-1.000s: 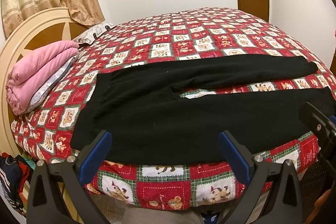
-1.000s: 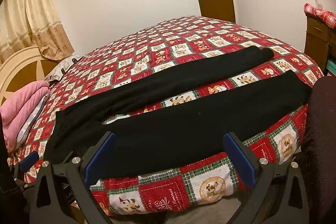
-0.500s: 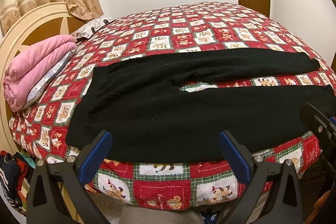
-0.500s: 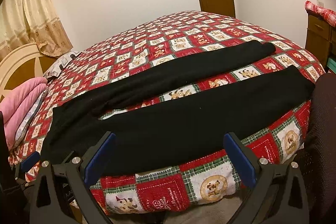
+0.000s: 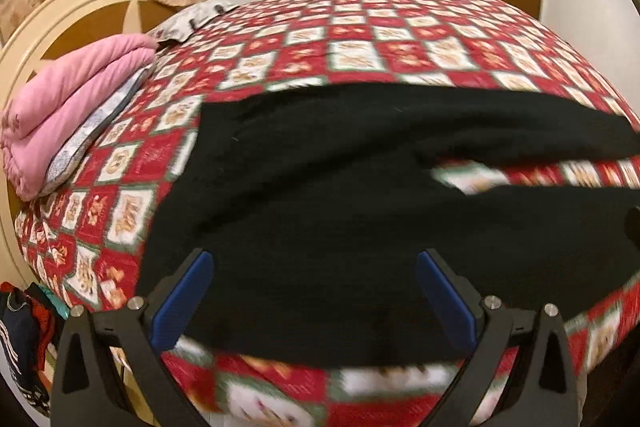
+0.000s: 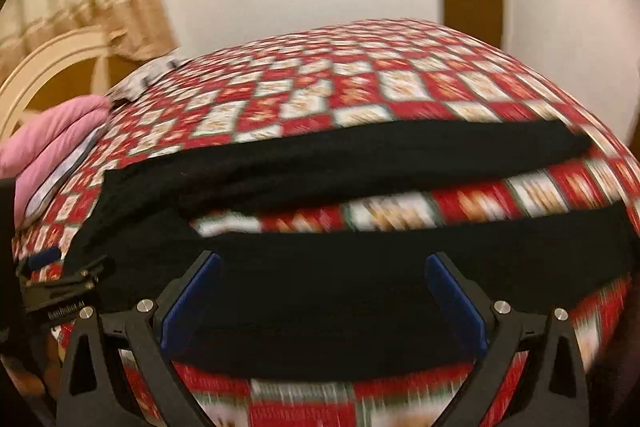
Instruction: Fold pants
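Lying flat along the near edge of the quilted bed [image 5: 360,39], the black pants [image 5: 320,227] looked soft and limp, best pinched at the near hem by each spread, empty hand-held gripper [image 5: 312,291] [image 6: 322,293].

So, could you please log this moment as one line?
stage: approach | black pants: flat, unfolded, on bed | left gripper: open, empty | right gripper: open, empty

Motion blur smears the quilt [image 6: 400,95] pattern; the pants [image 5: 320,227] legs run past the right edge.
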A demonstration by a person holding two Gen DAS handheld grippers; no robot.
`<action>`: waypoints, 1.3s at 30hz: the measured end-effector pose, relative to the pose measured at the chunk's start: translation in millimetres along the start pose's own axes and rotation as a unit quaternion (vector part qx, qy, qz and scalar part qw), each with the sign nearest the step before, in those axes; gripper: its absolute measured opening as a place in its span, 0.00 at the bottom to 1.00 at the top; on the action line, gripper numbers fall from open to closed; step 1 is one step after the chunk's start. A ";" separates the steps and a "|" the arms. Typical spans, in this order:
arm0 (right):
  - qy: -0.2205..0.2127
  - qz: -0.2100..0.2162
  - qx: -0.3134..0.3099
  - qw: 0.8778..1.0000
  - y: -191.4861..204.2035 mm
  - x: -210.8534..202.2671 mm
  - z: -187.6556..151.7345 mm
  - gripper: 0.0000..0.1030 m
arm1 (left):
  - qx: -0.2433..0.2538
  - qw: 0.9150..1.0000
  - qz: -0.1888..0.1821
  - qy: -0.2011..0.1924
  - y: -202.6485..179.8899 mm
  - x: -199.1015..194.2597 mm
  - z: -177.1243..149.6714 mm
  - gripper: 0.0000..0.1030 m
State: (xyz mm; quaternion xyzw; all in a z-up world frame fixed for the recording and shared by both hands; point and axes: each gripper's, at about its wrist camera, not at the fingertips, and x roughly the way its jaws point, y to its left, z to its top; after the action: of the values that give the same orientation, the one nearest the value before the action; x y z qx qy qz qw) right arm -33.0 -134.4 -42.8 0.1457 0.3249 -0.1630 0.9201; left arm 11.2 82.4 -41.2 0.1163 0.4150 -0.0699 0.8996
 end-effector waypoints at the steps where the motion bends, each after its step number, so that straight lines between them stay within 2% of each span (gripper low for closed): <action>1: -0.002 0.013 -0.017 1.000 6.5 7.4 10.1 0.99 | -0.001 1.000 0.001 -0.003 5.9 3.9 8.0 1.00; 3: -0.014 0.046 -0.071 0.996 24.1 27.1 38.9 0.99 | -0.009 1.000 0.007 -0.009 14.5 10.9 23.2 1.00; 6: -0.030 0.060 -0.141 0.988 51.0 58.8 74.1 0.98 | -0.018 1.000 0.012 -0.008 23.0 29.4 49.3 1.00; 8: -0.025 0.070 -0.179 0.981 67.3 83.0 92.2 0.89 | -0.026 1.000 0.010 0.004 28.5 44.2 61.3 1.00; 10: 0.001 0.079 -0.202 0.976 81.3 114.2 109.4 0.71 | -0.043 0.999 0.007 0.017 37.3 58.6 70.4 1.00; 11: 0.023 0.093 -0.203 0.975 87.1 132.9 118.1 0.69 | -0.052 0.998 0.007 0.022 40.6 65.0 73.7 1.00; 13: 0.060 0.130 -0.195 0.970 97.4 166.3 130.6 0.68 | -0.068 0.997 0.004 0.037 47.0 80.8 76.9 1.00; 18: 0.117 0.164 -0.208 0.957 126.1 226.9 136.5 0.68 | -0.069 0.995 -0.006 0.079 44.3 114.2 69.1 1.00; 22: 0.148 0.179 -0.241 0.942 144.2 253.3 124.0 0.68 | -0.078 0.993 -0.024 0.081 48.9 124.1 63.9 1.00; 24: 0.146 0.185 -0.250 0.939 147.3 256.2 118.7 0.68 | -0.077 0.994 -0.025 0.078 51.4 124.7 64.7 1.00; 26: 0.148 0.201 -0.246 0.937 146.8 257.4 118.6 0.59 | -0.073 0.994 -0.025 0.077 51.9 125.2 64.9 1.00; 28: 0.157 0.218 -0.243 0.932 147.1 255.9 119.0 0.29 | -0.073 0.994 -0.024 0.076 53.7 124.3 64.7 1.00; 30: 0.167 0.223 -0.251 0.927 150.9 250.5 119.1 0.08 | -0.078 0.994 -0.018 0.076 58.3 120.1 62.8 1.00; 33: 0.156 0.214 -0.276 0.924 158.2 228.8 118.1 0.04 | -0.098 0.992 -0.023 0.075 69.8 110.0 54.2 1.00; 35: 0.142 0.215 -0.274 0.927 158.5 211.7 120.8 0.04 | -0.111 0.990 -0.034 0.077 76.8 103.6 46.9 1.00; 39: 0.093 0.225 -0.282 0.928 156.7 152.0 117.1 0.04 | -0.108 0.992 -0.024 0.065 82.9 89.8 36.2 1.00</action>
State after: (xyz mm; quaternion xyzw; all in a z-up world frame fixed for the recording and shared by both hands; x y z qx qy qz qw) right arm 205.1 -67.7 -28.0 -0.0355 0.4003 0.1610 0.9014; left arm 114.1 150.0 -74.4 0.0131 0.4808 -0.0390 0.8759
